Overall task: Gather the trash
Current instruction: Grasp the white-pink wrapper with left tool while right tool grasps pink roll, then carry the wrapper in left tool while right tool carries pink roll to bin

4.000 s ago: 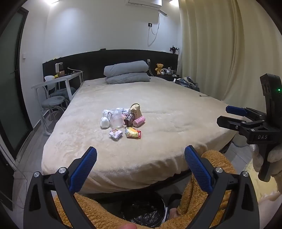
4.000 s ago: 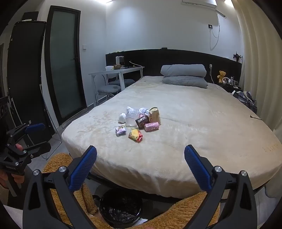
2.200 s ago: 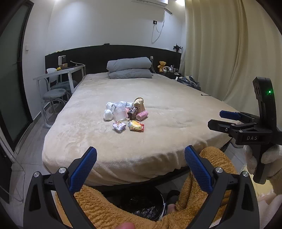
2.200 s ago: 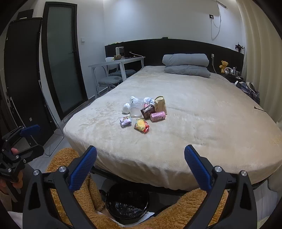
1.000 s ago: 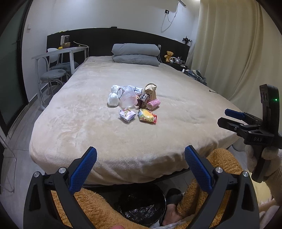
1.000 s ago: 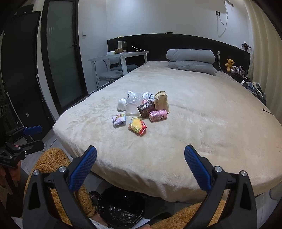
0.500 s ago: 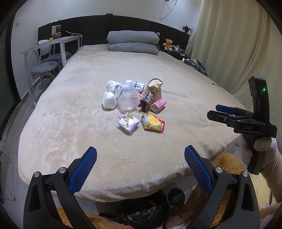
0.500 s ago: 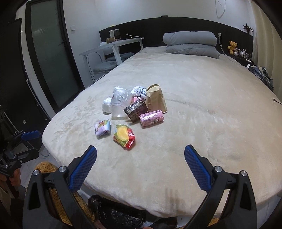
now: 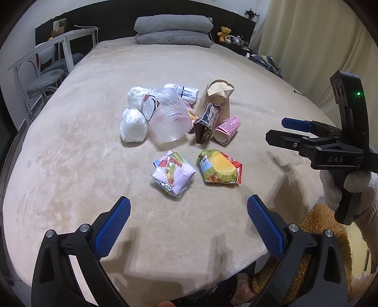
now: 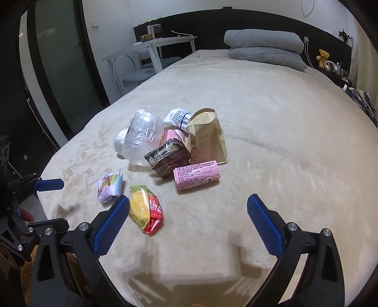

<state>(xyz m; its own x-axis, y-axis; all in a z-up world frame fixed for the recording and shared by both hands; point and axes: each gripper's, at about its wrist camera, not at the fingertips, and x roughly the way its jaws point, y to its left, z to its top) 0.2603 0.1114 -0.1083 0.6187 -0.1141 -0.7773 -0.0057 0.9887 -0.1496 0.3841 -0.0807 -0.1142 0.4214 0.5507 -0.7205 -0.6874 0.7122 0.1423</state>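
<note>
Bed (image 9: 70, 165), trash pile (image 9: 179, 127) beyond spread left gripper (image 9: 189, 219)

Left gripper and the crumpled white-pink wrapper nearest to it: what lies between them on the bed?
Nothing. In the left wrist view, only bare beige blanket separates the open left gripper from the crumpled wrapper.

Bed (image 9: 99, 94) carries a beige plush cover. Two grey pillows (image 9: 172, 31) lie stacked at the black headboard (image 10: 248, 21). A white desk (image 10: 151, 48) with chairs stands beside the bed. A teddy bear (image 10: 323, 56) sits near cream curtains (image 9: 314, 35).
</note>
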